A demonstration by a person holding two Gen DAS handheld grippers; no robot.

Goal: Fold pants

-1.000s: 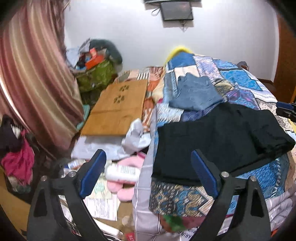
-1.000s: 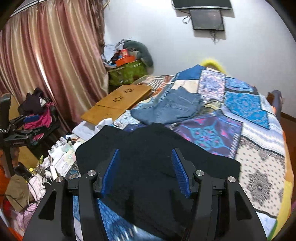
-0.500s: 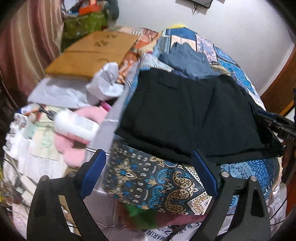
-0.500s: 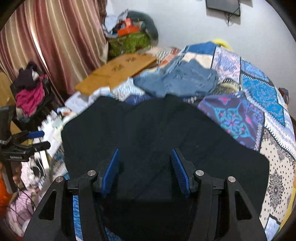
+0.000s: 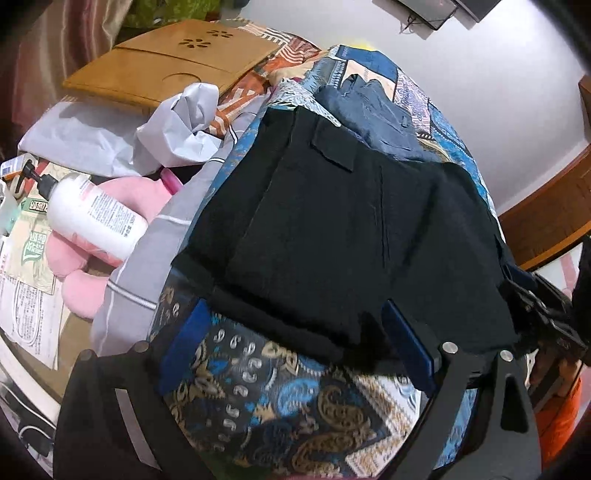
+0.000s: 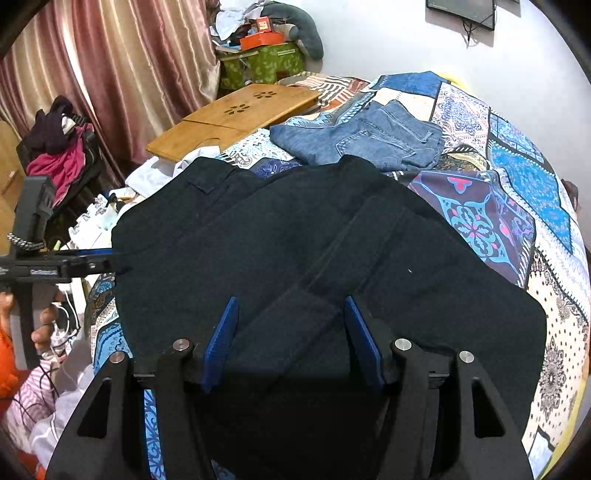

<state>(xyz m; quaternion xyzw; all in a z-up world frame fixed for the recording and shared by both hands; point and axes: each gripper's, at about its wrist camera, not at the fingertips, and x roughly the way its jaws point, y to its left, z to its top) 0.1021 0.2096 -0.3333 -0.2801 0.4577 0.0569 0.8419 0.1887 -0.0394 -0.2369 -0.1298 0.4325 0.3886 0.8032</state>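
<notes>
Clutter fills a green leaf-printed box (image 6: 264,64) at the upper centre of the right wrist view, with an orange carton (image 6: 263,36) and crumpled papers heaped on top of it, against a plain white wall (image 6: 388,40). Black pants (image 6: 314,254), matte and heavy-looking, lie flat across the middle of the frame on a bed covered by a patchwork quilt (image 6: 517,173) of blue, purple and cream printed squares; a flapped pocket shows near their upper left edge, and a folded band of fabric runs diagonally down toward the lower centre. Folded blue denim jeans (image 6: 369,138) rest just beyond them, touching the far edge of the black cloth. The right gripper (image 6: 291,339) stands open at the bottom centre, its blue ribbed pads spread over the pants with nothing clamped. In the left wrist view the left gripper (image 5: 295,354) is likewise spread wide at the lower centre, over the near hem of the pants (image 5: 351,240) and the paisley edge of the quilt. A slotted bamboo lap tray (image 5: 173,62) sits at the upper left, with crumpled grey paper (image 5: 184,125) just beside it and a white pump bottle (image 5: 92,218) lying on a pink plush slipper (image 5: 74,266) at the left. Striped pink curtains (image 6: 110,74) hang at the upper left of the right wrist view.
</notes>
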